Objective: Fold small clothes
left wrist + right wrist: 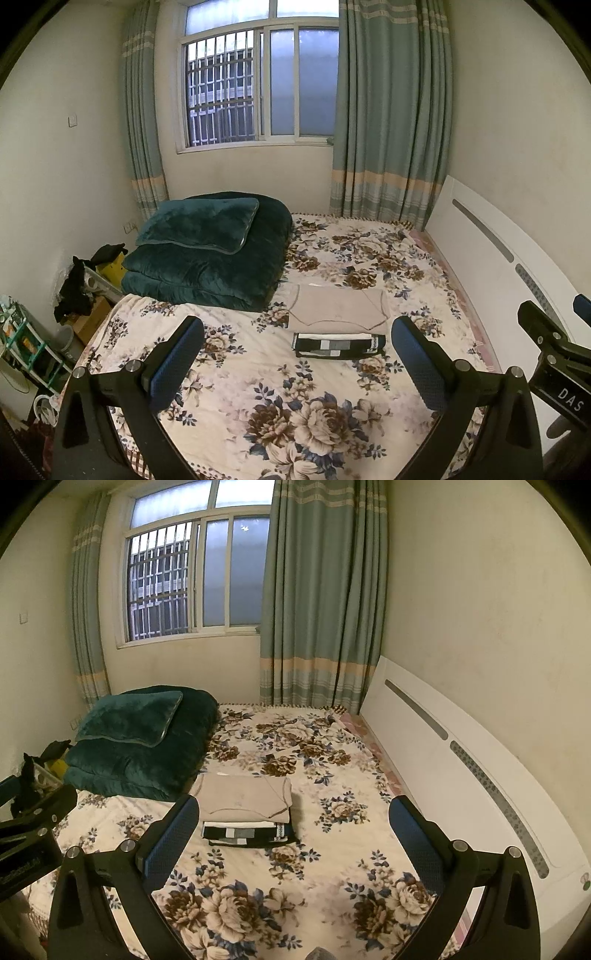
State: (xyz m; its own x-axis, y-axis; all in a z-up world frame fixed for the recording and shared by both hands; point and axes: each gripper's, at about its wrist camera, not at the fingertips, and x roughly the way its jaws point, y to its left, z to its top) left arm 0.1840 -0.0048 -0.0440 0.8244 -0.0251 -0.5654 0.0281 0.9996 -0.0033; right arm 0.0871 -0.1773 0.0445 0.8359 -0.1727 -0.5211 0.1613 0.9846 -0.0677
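- left gripper [295, 365]: blue-padded fingers spread wide, holding nothing, above the floral bedsheet [314, 413].
- right gripper [291, 845]: same, wide apart, nothing held.
- folded black-and-white patterned garment [339, 346] on the bedsheet; folded beige garment [338, 308] touching its far edge.
- dark green plush quilt [210, 266] beyond the beige garment, left.

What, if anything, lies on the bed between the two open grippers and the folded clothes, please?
Nothing visible does. Only bare floral bedsheet separates the left gripper and right gripper from the beige folded garment and the black-and-white patterned one in front of it.
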